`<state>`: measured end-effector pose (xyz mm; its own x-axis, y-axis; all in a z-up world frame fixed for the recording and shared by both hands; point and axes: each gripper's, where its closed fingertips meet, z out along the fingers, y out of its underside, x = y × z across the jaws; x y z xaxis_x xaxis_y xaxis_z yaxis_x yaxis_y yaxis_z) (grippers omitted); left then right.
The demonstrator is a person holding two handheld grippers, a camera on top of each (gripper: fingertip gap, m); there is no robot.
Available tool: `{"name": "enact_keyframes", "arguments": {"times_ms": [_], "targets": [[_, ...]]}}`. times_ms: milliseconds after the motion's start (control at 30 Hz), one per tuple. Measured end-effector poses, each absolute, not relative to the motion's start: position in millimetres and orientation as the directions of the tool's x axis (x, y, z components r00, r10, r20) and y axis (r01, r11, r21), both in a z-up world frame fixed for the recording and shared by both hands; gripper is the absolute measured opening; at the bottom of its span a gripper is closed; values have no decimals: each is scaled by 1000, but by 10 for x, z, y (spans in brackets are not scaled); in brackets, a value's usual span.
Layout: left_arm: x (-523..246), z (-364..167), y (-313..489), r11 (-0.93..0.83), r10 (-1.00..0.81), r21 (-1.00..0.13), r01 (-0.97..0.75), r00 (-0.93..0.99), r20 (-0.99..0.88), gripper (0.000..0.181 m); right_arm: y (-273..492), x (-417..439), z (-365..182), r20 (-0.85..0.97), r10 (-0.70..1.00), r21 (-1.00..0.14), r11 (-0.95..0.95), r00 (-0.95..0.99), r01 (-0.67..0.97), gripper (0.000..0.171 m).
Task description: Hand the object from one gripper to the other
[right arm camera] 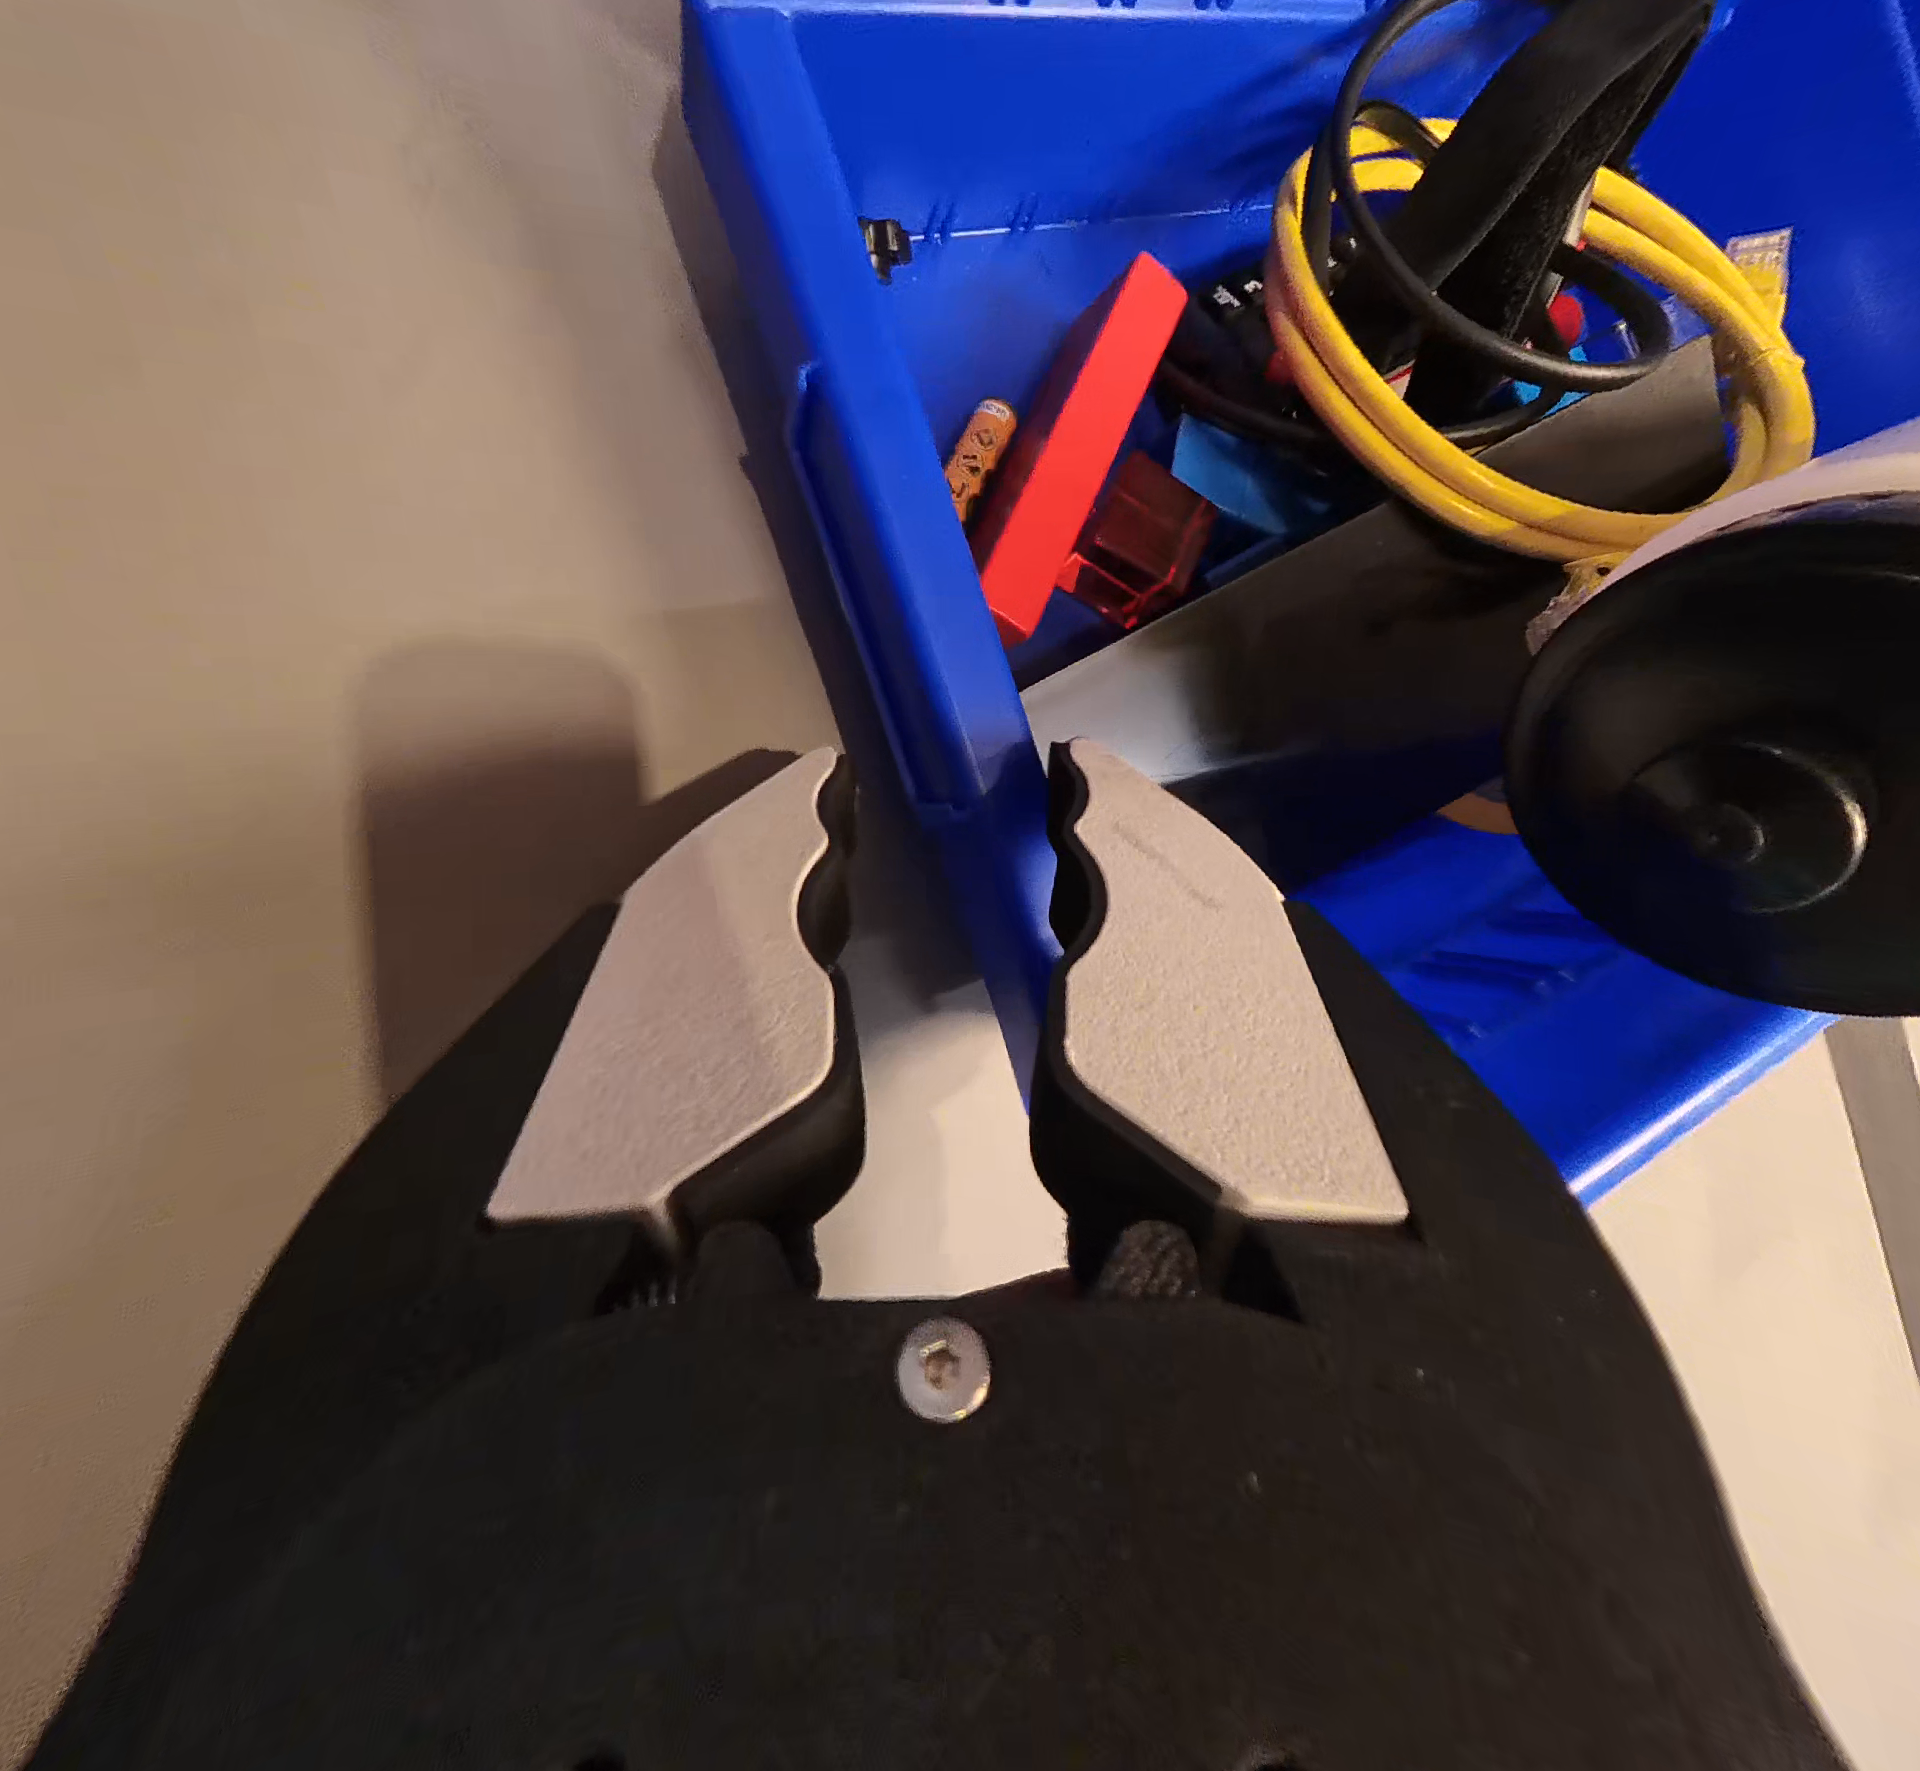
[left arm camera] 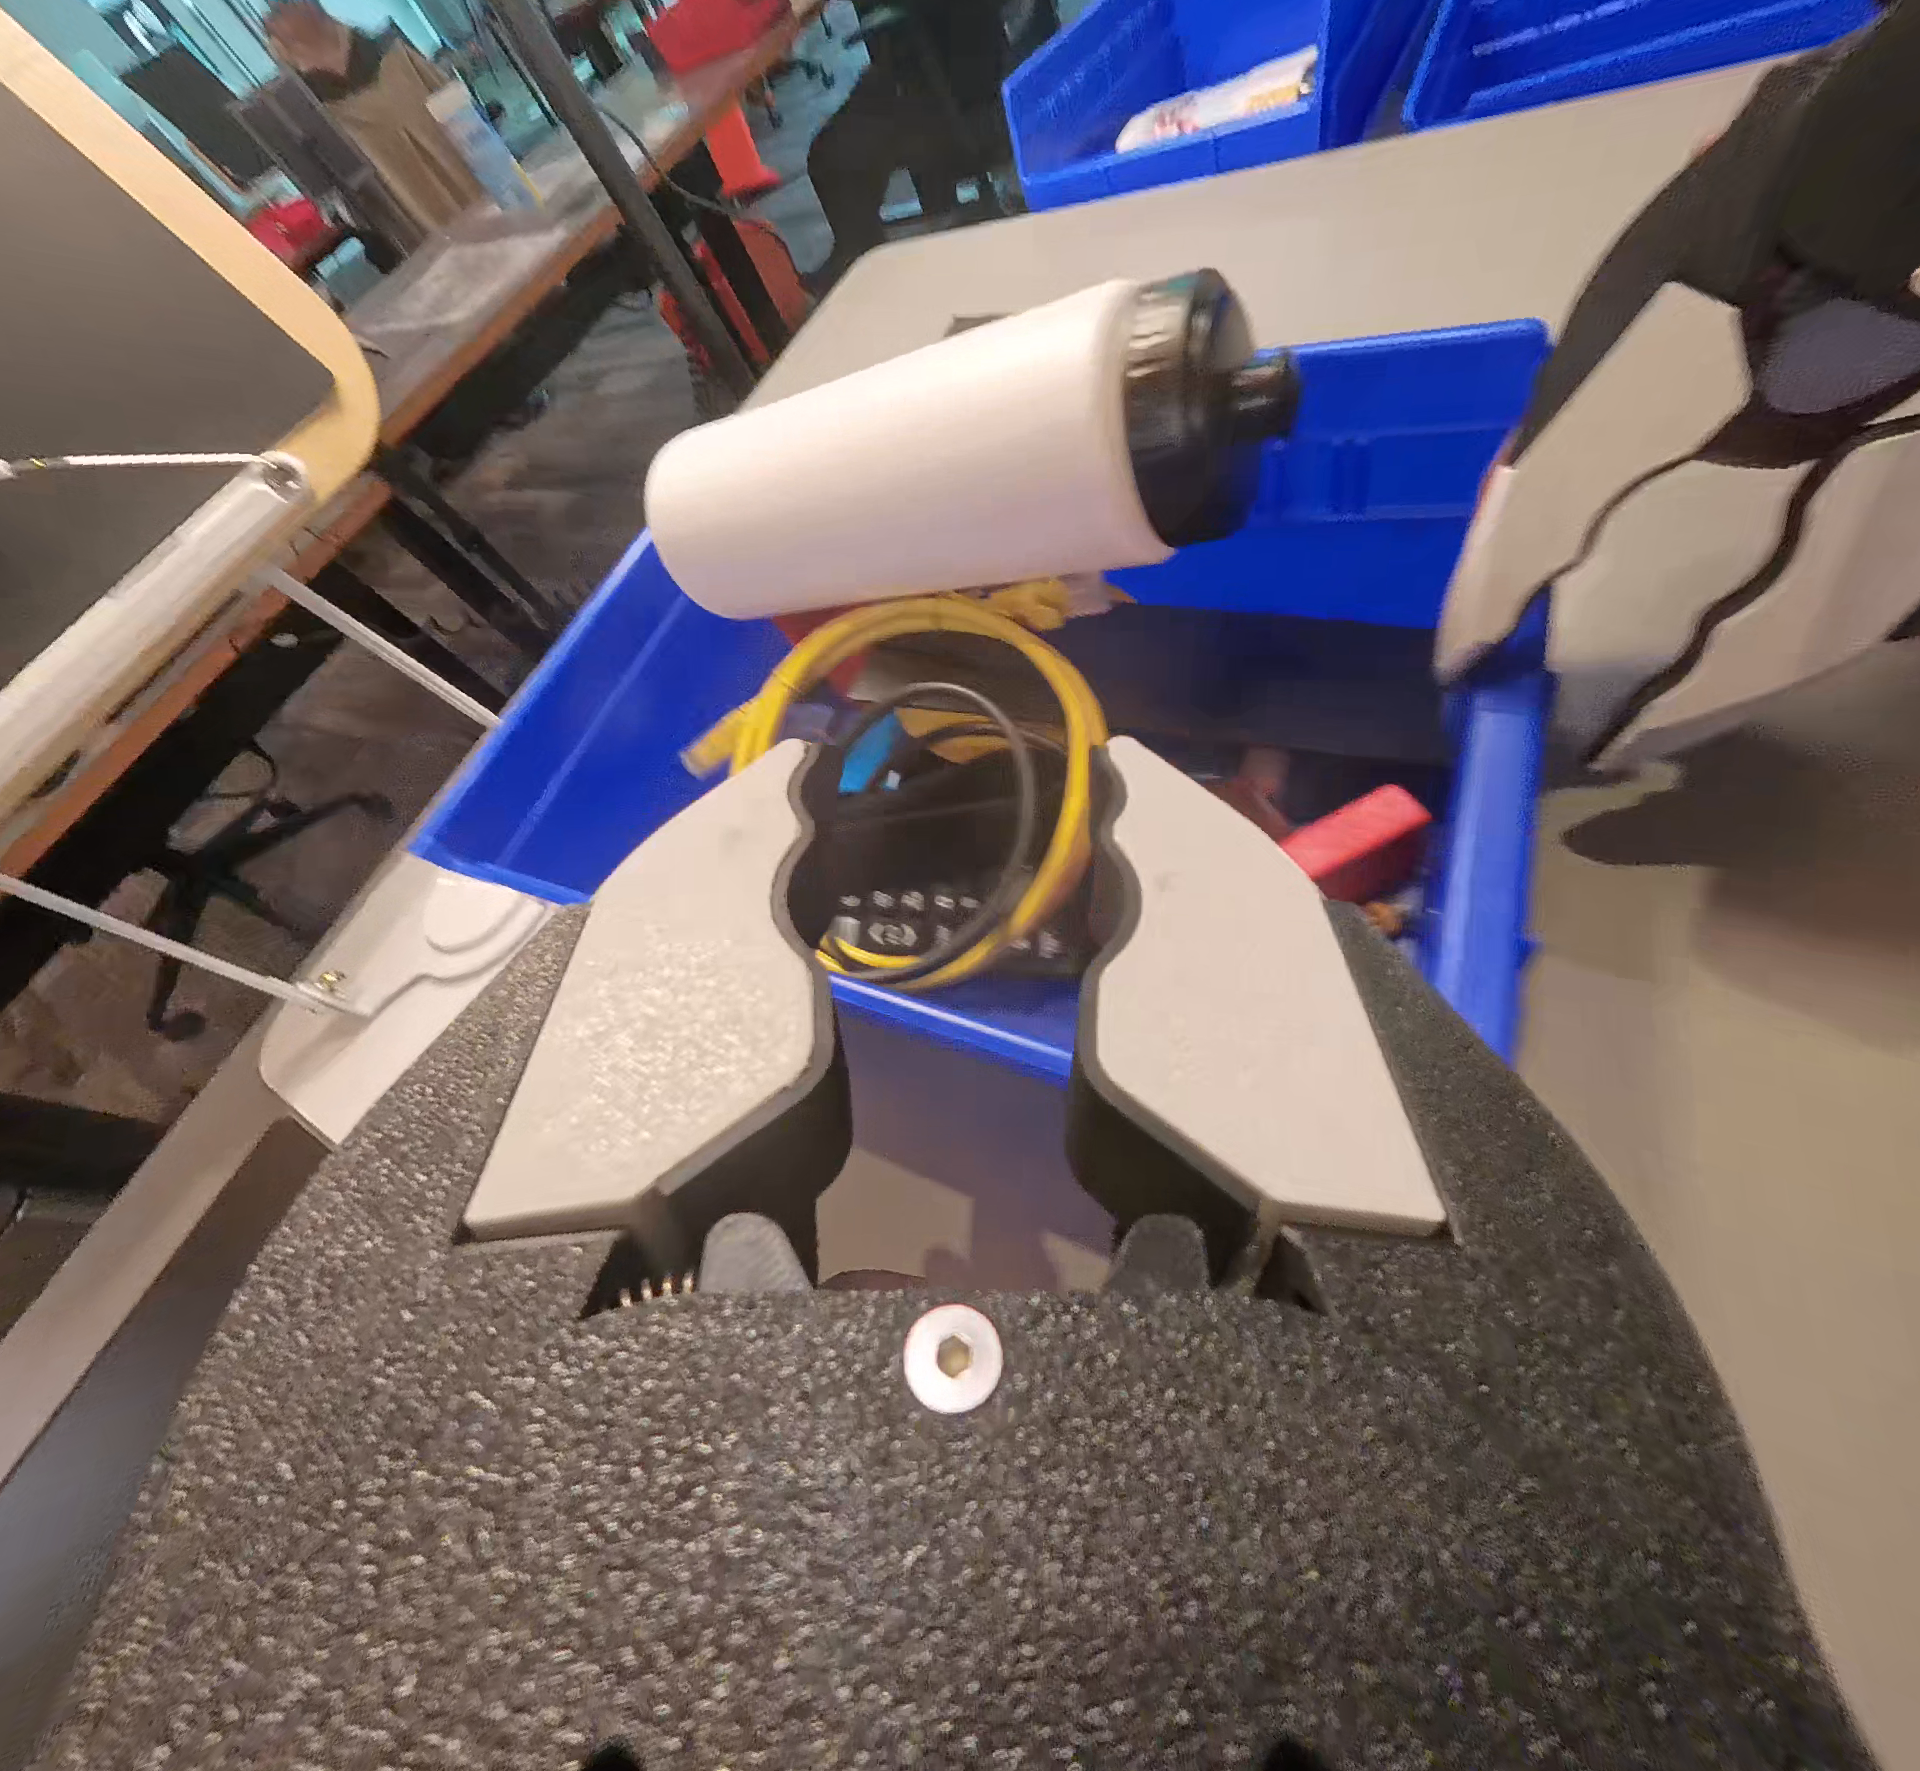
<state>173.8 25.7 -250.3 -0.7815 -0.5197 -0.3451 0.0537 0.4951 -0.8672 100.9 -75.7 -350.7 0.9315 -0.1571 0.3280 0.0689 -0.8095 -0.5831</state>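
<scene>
A white bottle [left arm camera: 894, 464] with a black cap [left arm camera: 1195, 412] lies on its side over the contents of a blue bin [left arm camera: 582, 765], cap to the right. Neither gripper touches it. I cannot tell whether it rests on the items under it. My left gripper [left arm camera: 956, 765] is open and empty, just short of the bin's near wall and below the bottle. My right gripper [right arm camera: 951, 765] is open and empty at the bin's right wall [right arm camera: 914, 578]. It also shows in the left wrist view [left arm camera: 1527, 713], to the right of the cap. In the right wrist view the cap [right arm camera: 1745, 786] is at the right edge.
The bin holds a coiled yellow cable [left arm camera: 1070, 682], a thin black cable [right arm camera: 1382, 59], a black strap [right arm camera: 1538, 142], a red block [right arm camera: 1070, 454] and small parts. It stands on a grey table [left arm camera: 1351, 246]. More blue bins [left arm camera: 1226, 7] stand behind. A desk [left arm camera: 208, 350] and people lie to the left.
</scene>
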Motion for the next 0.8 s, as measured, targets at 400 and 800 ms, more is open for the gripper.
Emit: {"name": "enact_keyframes", "arguments": {"times_ms": [400, 800], "targets": [[1913, -2385, 572, 167, -710, -958, 235, -645, -282, 50, -1361, 602, -3372, 70, -38, -469, -883, 997, 0, 28], [1910, -2562, 795, 122, -801, -955, 269, -541, -254, 46, -558, 1233, -2754, 237, -125, -576, -816, 963, 36, 30]]}}
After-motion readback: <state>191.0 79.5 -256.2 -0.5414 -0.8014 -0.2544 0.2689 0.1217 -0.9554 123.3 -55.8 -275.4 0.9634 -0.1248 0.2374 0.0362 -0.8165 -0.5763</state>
